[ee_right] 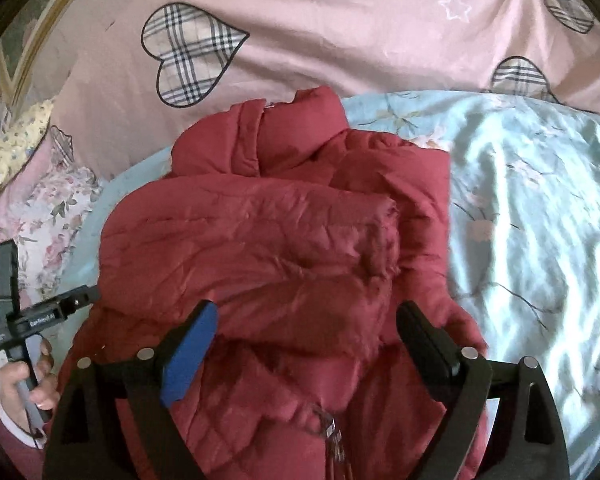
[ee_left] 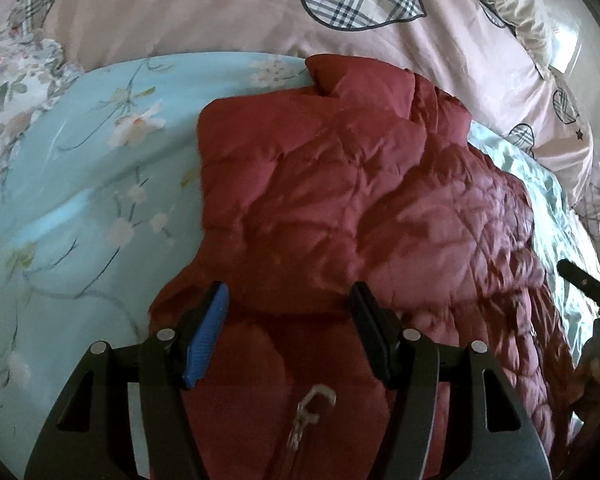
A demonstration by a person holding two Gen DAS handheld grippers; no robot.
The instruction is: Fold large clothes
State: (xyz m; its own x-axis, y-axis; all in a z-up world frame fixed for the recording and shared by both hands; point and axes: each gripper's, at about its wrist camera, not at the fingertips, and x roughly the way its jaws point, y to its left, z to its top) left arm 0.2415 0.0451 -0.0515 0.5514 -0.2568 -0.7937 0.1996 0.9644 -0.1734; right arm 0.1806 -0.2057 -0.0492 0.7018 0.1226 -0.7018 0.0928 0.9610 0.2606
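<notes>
Partly folded red jacket [ee_right: 276,240], sleeve across chest; lower half at six o'clock unfolded. Left gripper [ee_left: 288,304] half-open, right gripper [ee_right: 306,320] wide, both empty.

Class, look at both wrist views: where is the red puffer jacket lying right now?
The red puffer jacket lies mid-frame in both views, on the light blue floral sheet, its collar toward the pink heart-print quilt.

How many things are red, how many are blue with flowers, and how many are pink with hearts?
Red: 1, the puffy jacket
Light blue with flowers: 1, the sheet under the jacket
Pink with checked hearts: 1, the quilt behind it
Total: 3
</notes>
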